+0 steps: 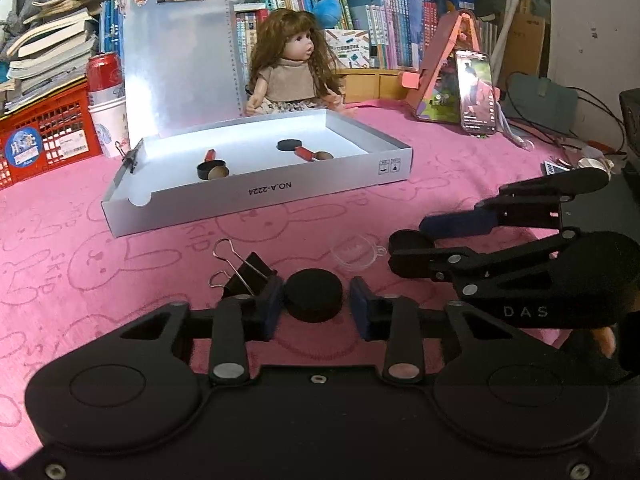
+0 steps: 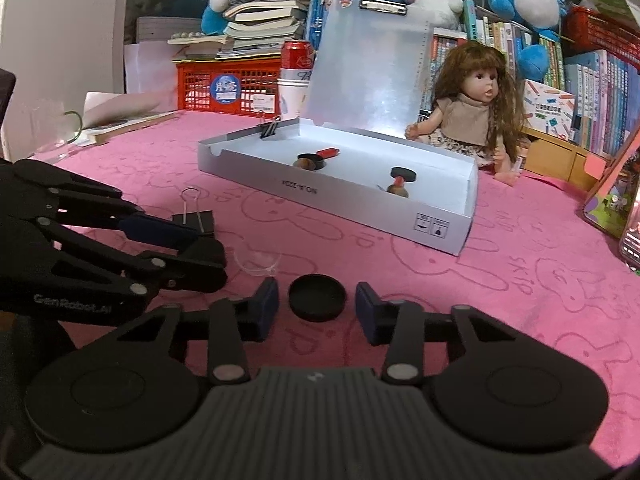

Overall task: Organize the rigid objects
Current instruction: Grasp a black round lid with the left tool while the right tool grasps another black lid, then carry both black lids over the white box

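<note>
Fingers before box "NO.A-2224"

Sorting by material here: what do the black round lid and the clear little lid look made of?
Black round lid: likely matte plastic, dull and even, no shine. Clear little lid: probably thin glossy plastic; the pink cloth shows through it.

Both grippers matte black plastic with blue pads. Left gripper: smooth housing, two round raised discs, linkage arms on silver rivets, small screws along the bottom edge; grey "GenRobot.AI" lettering on its side in the right wrist view. Right gripper: ribbed grey centre panel, same discs and rivets; pale "DAS" letters on its side in the left wrist view.
</note>
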`<act>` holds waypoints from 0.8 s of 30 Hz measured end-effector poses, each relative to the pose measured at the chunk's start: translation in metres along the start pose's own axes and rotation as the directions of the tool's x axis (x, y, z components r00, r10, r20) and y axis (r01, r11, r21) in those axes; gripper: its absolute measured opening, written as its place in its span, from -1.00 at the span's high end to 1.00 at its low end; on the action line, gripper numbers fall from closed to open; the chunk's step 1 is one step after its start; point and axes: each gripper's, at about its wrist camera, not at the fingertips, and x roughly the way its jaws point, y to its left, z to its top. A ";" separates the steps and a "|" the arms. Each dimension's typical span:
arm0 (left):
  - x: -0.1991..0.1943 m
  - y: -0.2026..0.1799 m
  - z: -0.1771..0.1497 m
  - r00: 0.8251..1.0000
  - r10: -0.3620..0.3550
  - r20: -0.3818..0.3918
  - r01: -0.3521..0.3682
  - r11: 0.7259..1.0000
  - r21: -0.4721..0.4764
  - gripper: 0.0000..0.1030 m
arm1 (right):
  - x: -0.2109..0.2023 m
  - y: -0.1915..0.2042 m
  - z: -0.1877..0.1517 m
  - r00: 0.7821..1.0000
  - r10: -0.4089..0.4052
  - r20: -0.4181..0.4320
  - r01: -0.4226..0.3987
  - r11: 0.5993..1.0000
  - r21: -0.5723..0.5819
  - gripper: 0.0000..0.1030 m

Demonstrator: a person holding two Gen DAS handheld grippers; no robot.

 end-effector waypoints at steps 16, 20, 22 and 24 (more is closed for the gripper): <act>-0.019 0.003 0.028 0.999 0.025 0.040 -0.023 0.998 -0.058 0.41 | -0.012 0.000 0.025 0.999 -0.030 0.041 0.028 0.998 0.057 0.29; -0.021 0.006 0.043 0.999 0.033 0.040 -0.030 0.997 -0.077 0.41 | -0.013 -0.006 0.035 0.997 -0.057 0.051 0.053 0.995 0.086 0.29; -0.020 0.007 0.050 0.998 0.034 0.043 -0.031 0.996 -0.089 0.41 | -0.013 -0.010 0.041 0.996 -0.071 0.057 0.065 0.992 0.106 0.29; -0.018 0.009 0.057 0.998 0.035 0.046 -0.030 0.995 -0.098 0.41 | -0.012 -0.014 0.047 0.994 -0.086 0.061 0.078 0.989 0.123 0.29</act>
